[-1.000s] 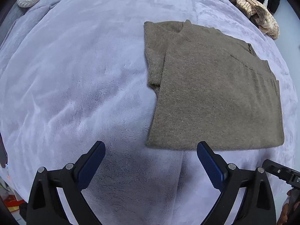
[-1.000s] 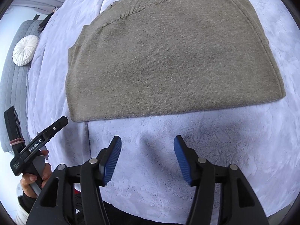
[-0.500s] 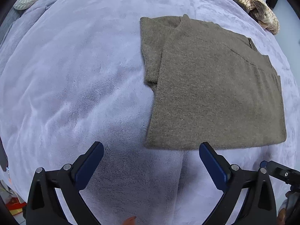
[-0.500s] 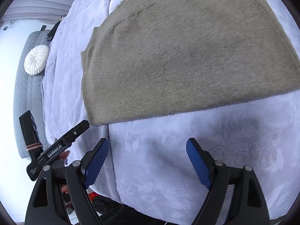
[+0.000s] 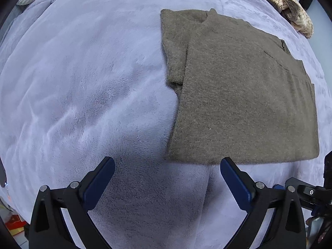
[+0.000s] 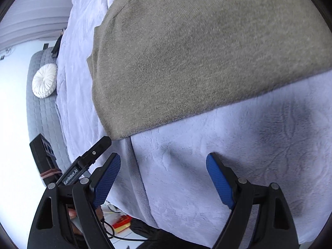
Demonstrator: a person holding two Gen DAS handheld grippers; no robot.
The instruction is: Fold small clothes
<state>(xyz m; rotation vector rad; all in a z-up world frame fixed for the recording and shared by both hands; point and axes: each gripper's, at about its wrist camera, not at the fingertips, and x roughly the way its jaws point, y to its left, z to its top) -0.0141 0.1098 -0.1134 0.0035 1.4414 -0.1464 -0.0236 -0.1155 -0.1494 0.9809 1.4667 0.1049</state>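
A folded olive-brown knit garment (image 5: pixel 238 95) lies flat on a pale lilac plush blanket (image 5: pixel 83 83); one narrower layer sticks out at its far left. My left gripper (image 5: pixel 167 169) stands open over the blanket just short of the garment's near edge, nothing between its blue pads (image 5: pixel 99 178). In the right wrist view the same garment (image 6: pixel 197 51) fills the upper half. My right gripper (image 6: pixel 164 168) is open above bare blanket (image 6: pixel 228 145) a little in front of the garment's near left corner, holding nothing.
A heap of beige striped cloth (image 5: pixel 290 6) lies at the bed's far right. A round white cushion (image 6: pixel 44 81) rests on a grey quilted surface (image 6: pixel 39 112) left of the bed. The left gripper's body (image 6: pixel 83 166) shows beside my right one. The bed's edge and floor clutter (image 6: pixel 122 224) lie below.
My right gripper's jaws have spread wider and it has sunk toward the garment's near edge while rolling, so the garment looks bigger and tilted. The left gripper has hardly moved.
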